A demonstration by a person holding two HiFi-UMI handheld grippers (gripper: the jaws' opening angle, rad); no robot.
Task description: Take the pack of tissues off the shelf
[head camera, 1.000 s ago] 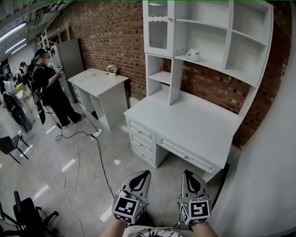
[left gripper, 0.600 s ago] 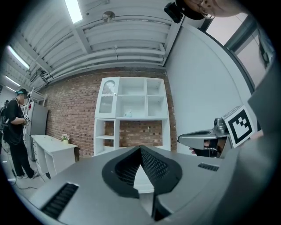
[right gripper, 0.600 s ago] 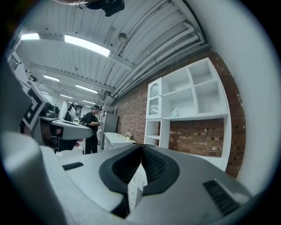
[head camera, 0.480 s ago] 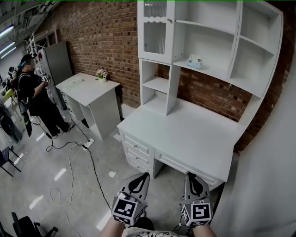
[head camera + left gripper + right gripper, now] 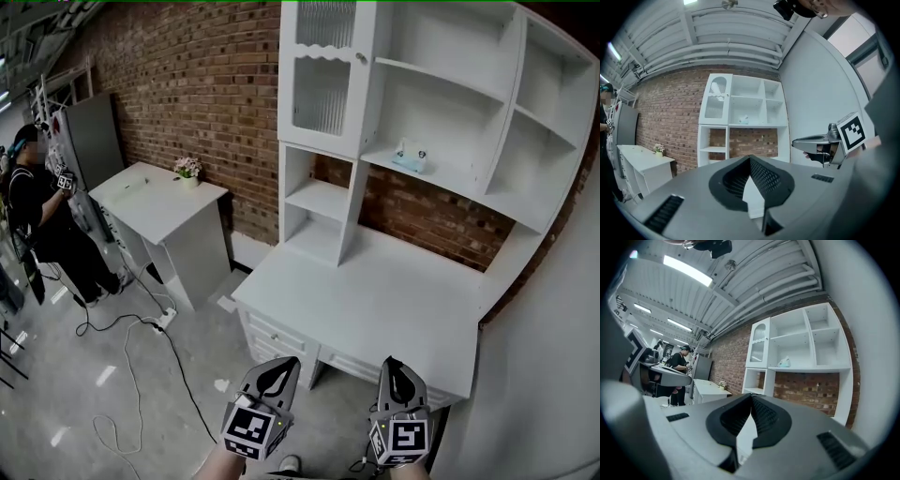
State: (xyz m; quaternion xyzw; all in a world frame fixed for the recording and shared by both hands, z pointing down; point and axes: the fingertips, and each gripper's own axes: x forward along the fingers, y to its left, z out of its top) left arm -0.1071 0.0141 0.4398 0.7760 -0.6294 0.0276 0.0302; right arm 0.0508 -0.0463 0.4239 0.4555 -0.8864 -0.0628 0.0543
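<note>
The pack of tissues (image 5: 410, 157) is a small pale-blue packet on the middle shelf of the white shelf unit (image 5: 441, 183) above the desk. It shows far off in the left gripper view (image 5: 744, 120) and the right gripper view (image 5: 783, 362). My left gripper (image 5: 286, 361) and right gripper (image 5: 394, 364) are held low, side by side, in front of the desk's near edge, well short of the shelf. Both are shut with nothing between the jaws; their pads meet in the left gripper view (image 5: 750, 158) and in the right gripper view (image 5: 751, 395).
The white desk (image 5: 375, 300) with drawers stands under the shelves against a brick wall. A smaller white table (image 5: 155, 202) with a flower pot (image 5: 188, 170) stands to the left. A person (image 5: 42, 216) stands far left. Cables (image 5: 131, 328) lie on the floor. A white wall (image 5: 553, 375) closes in on the right.
The desk and shelf unit have come closer and fill more of the head view. Both grippers stay low and shut, side by side.
</note>
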